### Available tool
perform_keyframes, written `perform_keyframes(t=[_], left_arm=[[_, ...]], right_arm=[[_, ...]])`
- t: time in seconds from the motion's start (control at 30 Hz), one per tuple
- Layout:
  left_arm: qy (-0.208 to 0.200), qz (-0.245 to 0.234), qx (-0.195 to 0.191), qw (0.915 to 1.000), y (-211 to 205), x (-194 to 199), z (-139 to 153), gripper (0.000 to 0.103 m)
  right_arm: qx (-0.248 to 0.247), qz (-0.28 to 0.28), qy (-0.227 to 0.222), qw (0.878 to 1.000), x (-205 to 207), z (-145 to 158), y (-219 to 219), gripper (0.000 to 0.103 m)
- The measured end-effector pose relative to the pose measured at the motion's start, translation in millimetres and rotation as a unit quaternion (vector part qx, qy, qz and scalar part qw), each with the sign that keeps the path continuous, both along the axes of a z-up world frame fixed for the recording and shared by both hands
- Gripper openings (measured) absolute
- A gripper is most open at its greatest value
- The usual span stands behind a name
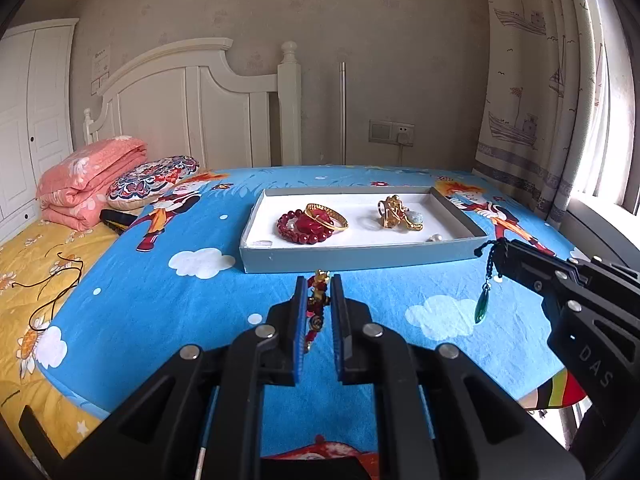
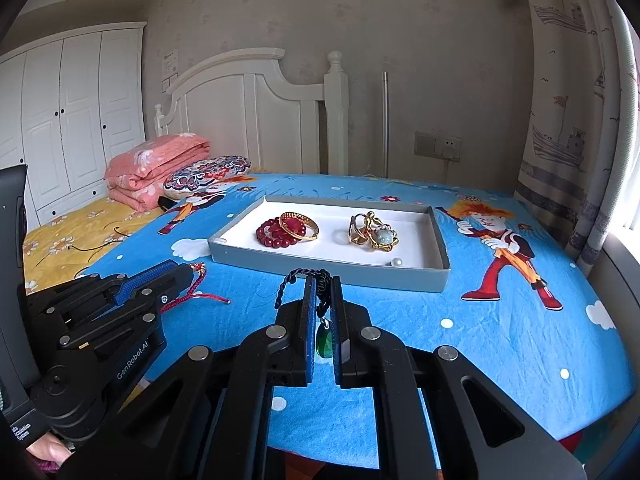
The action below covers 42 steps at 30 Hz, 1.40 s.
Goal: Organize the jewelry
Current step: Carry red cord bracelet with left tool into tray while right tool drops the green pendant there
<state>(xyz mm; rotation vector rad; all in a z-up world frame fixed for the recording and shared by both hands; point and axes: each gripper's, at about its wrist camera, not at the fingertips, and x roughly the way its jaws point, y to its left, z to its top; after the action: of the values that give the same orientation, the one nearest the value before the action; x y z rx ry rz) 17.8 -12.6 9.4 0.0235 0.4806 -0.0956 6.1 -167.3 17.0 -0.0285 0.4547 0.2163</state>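
A grey tray [image 1: 360, 258] [image 2: 320, 270] with a white lining lies on the blue bedsheet. It holds a red bead bracelet [image 1: 298, 230] [image 2: 272, 236], a gold bangle [image 1: 326, 216] [image 2: 298, 224], gold pieces with a pale stone [image 1: 400, 212] [image 2: 374, 232] and a pearl [image 1: 435, 237] [image 2: 395, 263]. My left gripper [image 1: 319, 280] [image 2: 188, 270] is shut on a red-and-gold corded charm [image 1: 318, 304] [image 2: 192, 288] just before the tray. My right gripper [image 2: 322, 280] [image 1: 498, 246] is shut on a dark cord with a green pendant [image 2: 324, 342] [image 1: 482, 306], which hangs free.
A folded pink quilt [image 1: 88, 182] and a patterned cushion [image 1: 152, 180] lie at the bed's head on the left. A dark cord [image 1: 52, 292] lies on the yellow sheet. A white headboard [image 1: 192, 108], wardrobe [image 2: 72, 120] and curtain [image 1: 532, 80] surround the bed.
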Motion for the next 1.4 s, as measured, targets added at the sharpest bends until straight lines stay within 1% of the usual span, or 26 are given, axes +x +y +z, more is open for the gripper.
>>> perform_keyframes(t=[0.13, 0.43, 0.6, 0.73, 0.87, 1.0, 1.13, 1.23, 1.4], left_arm=[[0.000, 0.006, -0.003, 1.0000, 4.0, -0.9, 0.8, 0.011], [-0.002, 0.006, 0.004, 1.0000, -1.2, 0.8, -0.7, 0.011], [-0.006, 0.009, 0.009, 0.9999, -3.4, 15.5, 7.1, 0.011], [-0.016, 0.011, 0.013, 0.9997, -6.8, 40.0, 19.7, 0.011], [-0.019, 0.013, 0.012, 0.9997, -10.4, 67.3, 31.0, 0.011], [-0.003, 0.012, 0.001, 0.9999, -14.0, 101.1, 36.0, 0.011], [0.011, 0.015, -0.001, 0.9998, -19.8, 136.6, 37.1, 0.011], [0.013, 0.020, 0.005, 0.9997, -23.9, 161.2, 40.8, 0.011], [0.017, 0.024, 0.002, 0.9996, -26.8, 195.4, 53.9, 0.011]], right_arm=[[-0.004, 0.003, 0.000, 1.000, -1.3, -0.7, 3.7, 0.007], [-0.005, 0.000, 0.008, 1.000, 5.1, -4.7, 2.9, 0.007], [-0.007, -0.006, 0.007, 1.000, 21.8, -1.1, 0.1, 0.007], [-0.010, -0.017, -0.003, 1.000, 42.6, 8.6, -2.2, 0.007], [-0.017, -0.027, -0.002, 0.999, 67.3, 15.5, -3.6, 0.007], [-0.020, -0.035, 0.005, 0.999, 94.7, 19.2, -7.2, 0.007], [-0.036, -0.039, 0.004, 0.999, 122.6, 24.4, -6.1, 0.007], [-0.041, -0.044, 0.006, 0.998, 143.3, 30.5, -7.7, 0.007], [-0.041, -0.045, 0.014, 0.998, 170.7, 39.4, -11.6, 0.007]])
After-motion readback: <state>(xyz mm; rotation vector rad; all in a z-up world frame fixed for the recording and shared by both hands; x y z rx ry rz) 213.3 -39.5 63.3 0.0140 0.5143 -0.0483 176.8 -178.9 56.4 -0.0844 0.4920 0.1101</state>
